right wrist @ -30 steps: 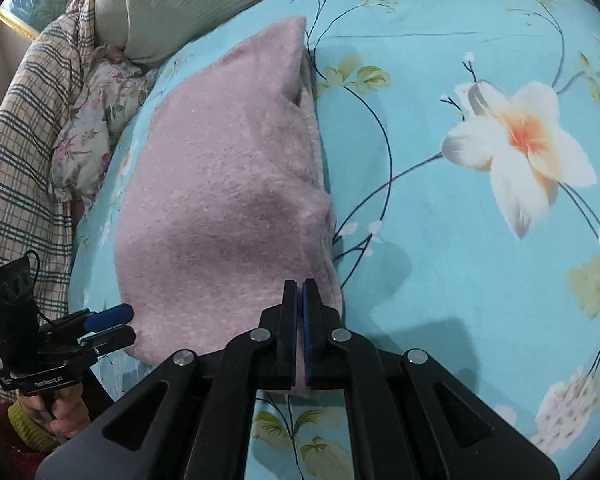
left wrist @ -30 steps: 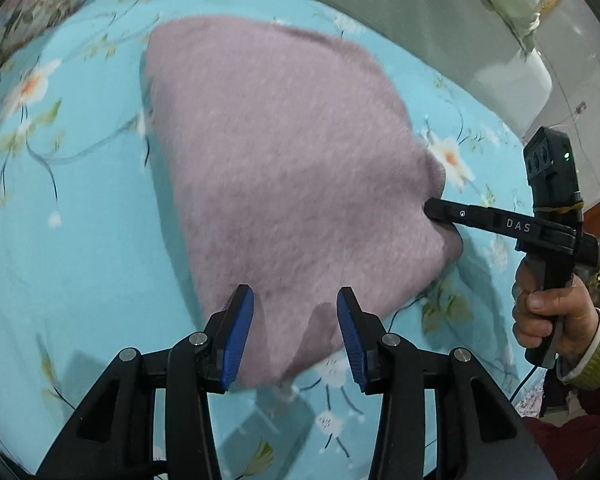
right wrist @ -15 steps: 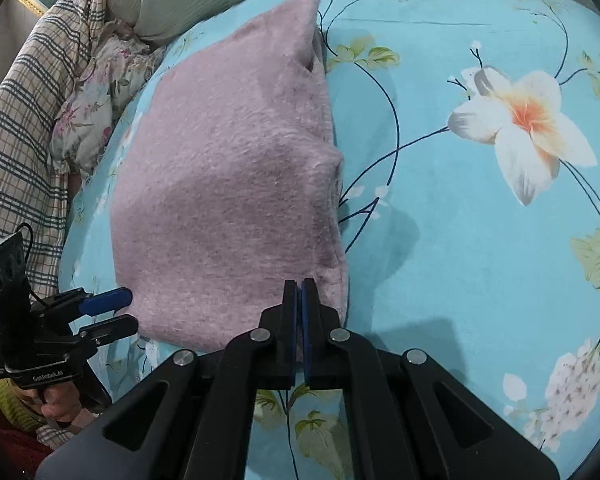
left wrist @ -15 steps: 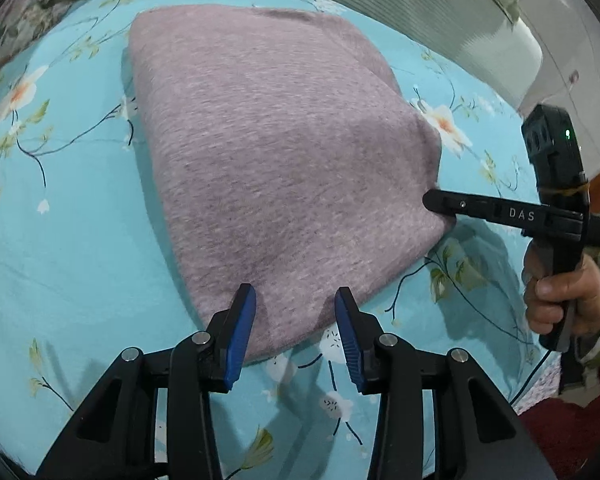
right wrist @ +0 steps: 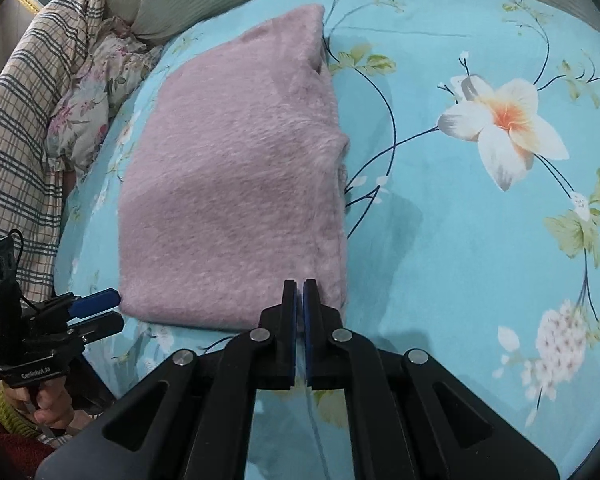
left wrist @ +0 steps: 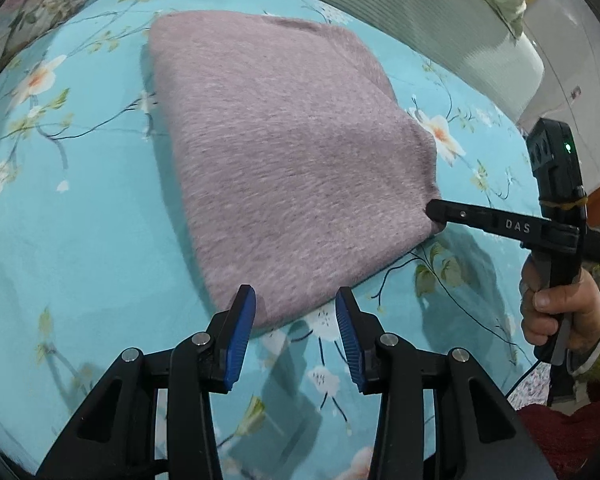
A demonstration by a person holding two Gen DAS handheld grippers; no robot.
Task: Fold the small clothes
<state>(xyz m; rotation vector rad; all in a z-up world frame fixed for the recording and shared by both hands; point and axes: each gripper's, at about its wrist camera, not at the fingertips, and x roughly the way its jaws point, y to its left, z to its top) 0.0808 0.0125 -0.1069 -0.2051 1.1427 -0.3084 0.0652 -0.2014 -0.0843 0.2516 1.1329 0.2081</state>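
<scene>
A fuzzy pink garment (left wrist: 292, 152) lies folded flat on the blue flowered bed sheet (left wrist: 80, 240). My left gripper (left wrist: 296, 308) is open. The garment's near corner reaches in between its blue pads without touching them. My right gripper (right wrist: 300, 284) is shut, its tips over the garment's (right wrist: 236, 184) near right corner. From the left wrist view the right gripper (left wrist: 432, 212) touches that corner's edge; I cannot make out any cloth pinched in it. A hand (left wrist: 556, 312) holds its grip. The left gripper (right wrist: 118, 309) shows at the garment's other near corner.
A plaid blanket (right wrist: 16, 128) and a flowered cloth (right wrist: 92, 92) are bunched along the sheet's left side. A ribbed grey-green bolster (left wrist: 440, 12) runs along the far edge. Open sheet with a large white flower (right wrist: 504, 128) lies right of the garment.
The garment, bulged up and close a second ago, now lies flatter and farther from my left gripper. The right gripper stayed shut at its corner and shifted a little.
</scene>
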